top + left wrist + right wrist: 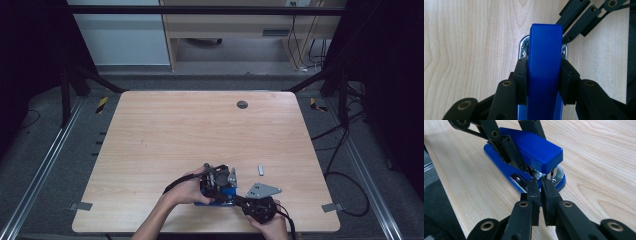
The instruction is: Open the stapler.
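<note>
The left gripper squeezes the sides of the blue plastic stapler with a shiny metal front (it sits on the light wooden table, near the front edge). The right gripper is nearly closed, tips at the stapler's mouth, holding nothing I can see.

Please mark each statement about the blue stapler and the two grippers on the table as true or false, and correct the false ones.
1. The left gripper clamps the stapler by its sides. True.
2. The stapler is red. False: it is blue.
3. The right gripper points its nearly shut jaws at the stapler's open mouth. True.
4. The small silver piece lies inside the stapler. False: it lies apart on the table.
5. The stapler hangs in the air. False: its base rests on the table.
</note>
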Tool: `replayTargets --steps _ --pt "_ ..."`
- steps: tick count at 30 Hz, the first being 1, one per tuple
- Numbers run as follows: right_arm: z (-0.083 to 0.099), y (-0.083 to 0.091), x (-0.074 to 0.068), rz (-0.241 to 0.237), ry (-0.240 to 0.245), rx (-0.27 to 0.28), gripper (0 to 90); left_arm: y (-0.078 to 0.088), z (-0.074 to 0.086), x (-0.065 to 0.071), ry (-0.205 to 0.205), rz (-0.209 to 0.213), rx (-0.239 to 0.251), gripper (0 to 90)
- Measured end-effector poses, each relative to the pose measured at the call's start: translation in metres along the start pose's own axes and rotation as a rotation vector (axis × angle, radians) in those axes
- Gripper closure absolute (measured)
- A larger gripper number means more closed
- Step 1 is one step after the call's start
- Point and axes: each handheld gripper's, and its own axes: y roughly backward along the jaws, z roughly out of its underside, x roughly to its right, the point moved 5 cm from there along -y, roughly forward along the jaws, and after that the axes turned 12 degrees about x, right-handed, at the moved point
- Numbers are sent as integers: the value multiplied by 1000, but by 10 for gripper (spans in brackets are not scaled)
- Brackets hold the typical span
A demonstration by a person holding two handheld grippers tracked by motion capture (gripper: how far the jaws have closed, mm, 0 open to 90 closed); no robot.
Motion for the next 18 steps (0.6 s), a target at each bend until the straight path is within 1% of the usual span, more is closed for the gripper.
replayTargets --steps 3,4,6,8,10,13,17,18 --pt "0 1 1 18 -2 2 866 0 0 0 1 -3 3 640" --pt "0 1 2 22 -11 4 869 0 0 0 3 -3 5 641" --pt "0 1 2 28 -14 7 881 0 0 -1 6 -3 -4 642" --pt "0 -1 2 26 -18 8 900 0 -1 -1 8 0 -11 643" --pt "1 -3 0 20 -23 6 900 1 -1 -1 8 1 -17 644" --pt "0 -4 1 18 -27 10 900 1 -1 -2 7 -1 -8 647" --pt "1 -3 1 16 -34 15 900 1 -1 -1 3 1 -8 650" --pt "-1 -4 -1 0 -31 29 900 1 -1 -2 1 2 -10 650"
